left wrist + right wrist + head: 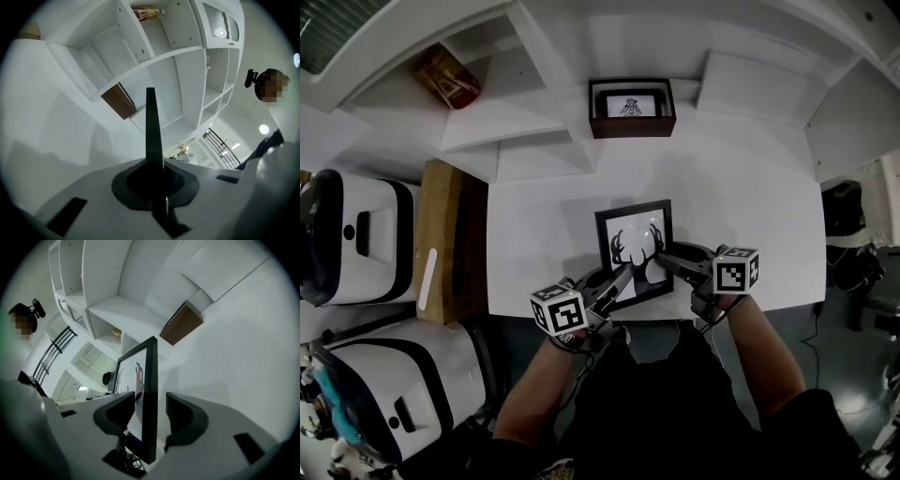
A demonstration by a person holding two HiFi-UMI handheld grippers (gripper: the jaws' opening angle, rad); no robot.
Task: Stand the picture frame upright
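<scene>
Fingers [133, 185] of left gripper [623, 274]: were closed tight on the thin black edge of the picture frame [633, 246]. Fingers [186, 416] of right gripper [664, 255]: stood wide apart, the frame's edge between them, neither pad pressing

Risk, as judged: held by one narrow pinch alone, the frame could pivot or slip and fall flat on the white table [750, 197]

Item: black moulding, white print with dark antlered figure. It was at the table's near edge; contact with the table could not be told. A brown frame [631, 108] stood well apart on the far shelf
</scene>
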